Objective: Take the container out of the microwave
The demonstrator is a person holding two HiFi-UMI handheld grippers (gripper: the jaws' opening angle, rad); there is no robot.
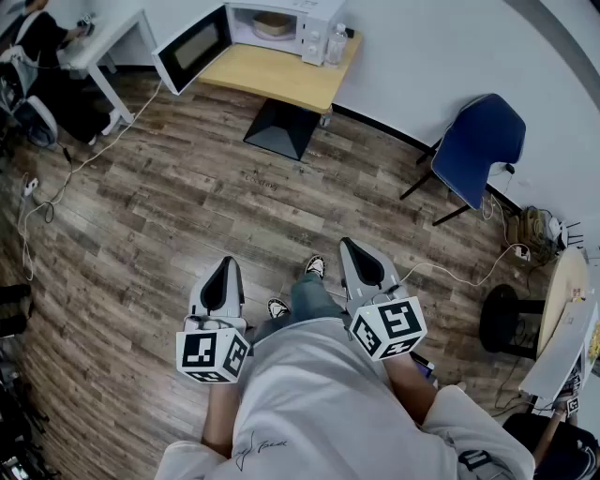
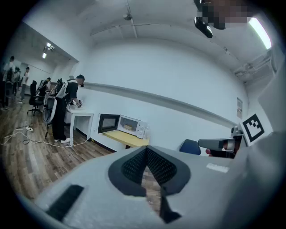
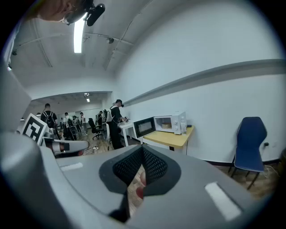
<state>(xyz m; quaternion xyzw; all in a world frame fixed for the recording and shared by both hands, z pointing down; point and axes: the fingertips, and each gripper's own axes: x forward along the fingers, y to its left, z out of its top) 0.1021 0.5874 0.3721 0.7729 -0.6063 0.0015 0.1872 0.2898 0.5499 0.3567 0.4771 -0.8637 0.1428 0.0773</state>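
A white microwave [image 1: 314, 21] stands far ahead on a yellow table [image 1: 281, 77], its door [image 1: 192, 49] swung open to the left. Inside sits a round tan container [image 1: 272, 25], also seen small in the left gripper view, container [image 2: 128, 127], and in the right gripper view, container [image 3: 166, 126]. My left gripper [image 1: 225, 264] and right gripper [image 1: 348, 246] are held low in front of the person's body, over the wooden floor, a long way from the microwave. Both have their jaws together with nothing between them.
A clear bottle [image 1: 336, 44] stands beside the microwave on the table. A blue chair [image 1: 480, 141] is against the wall at right. Cables [image 1: 47, 202] trail across the floor at left. A white desk [image 1: 98, 37] with a person at it is at far left.
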